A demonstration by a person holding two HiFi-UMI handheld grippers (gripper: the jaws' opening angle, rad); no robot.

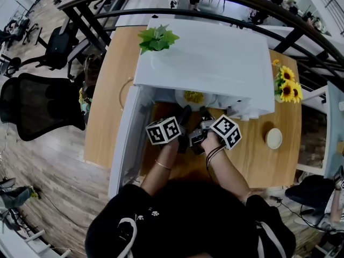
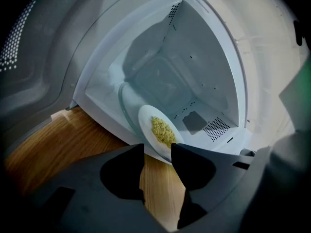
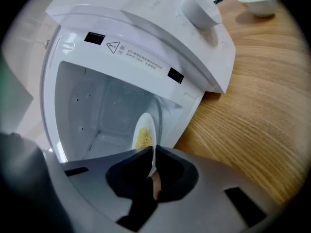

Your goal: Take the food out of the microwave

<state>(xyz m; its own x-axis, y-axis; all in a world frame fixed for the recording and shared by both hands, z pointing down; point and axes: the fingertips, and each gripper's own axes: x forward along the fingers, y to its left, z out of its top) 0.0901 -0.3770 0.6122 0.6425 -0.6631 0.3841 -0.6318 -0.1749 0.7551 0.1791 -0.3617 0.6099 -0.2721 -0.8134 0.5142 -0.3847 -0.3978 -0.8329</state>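
At the mouth of the open microwave (image 1: 215, 58), the white plate (image 1: 180, 98) with its food (image 1: 194, 96) sits near the front of the cavity, apparently resting on the glass turntable (image 2: 125, 106). The door (image 1: 126, 138) is swung wide to the left.

The grasp looks to be the step in hand. In the right gripper view, the right gripper (image 3: 153, 152) has its fingers closed narrow on the plate's near rim, which runs edge-on between them. The left gripper (image 2: 158, 148) has its fingers apart with a clear gap. The plate's rim lies just at their tips, not clamped.

The next move is probably either to close the left fingers on the rim or to let the right carry alone. After that, the plate has to be drawn straight out towards the person, kept level, and set on the wooden tabletop (image 1: 107, 106). A one-sided pinch on a thin rim could let the plate tip, so a second hold would be safer.

The plate is shallow, plain and glossy. The food is a small, loose mound of pale yellow grains, heaped near the plate's middle, and it might slide if the plate tilts.
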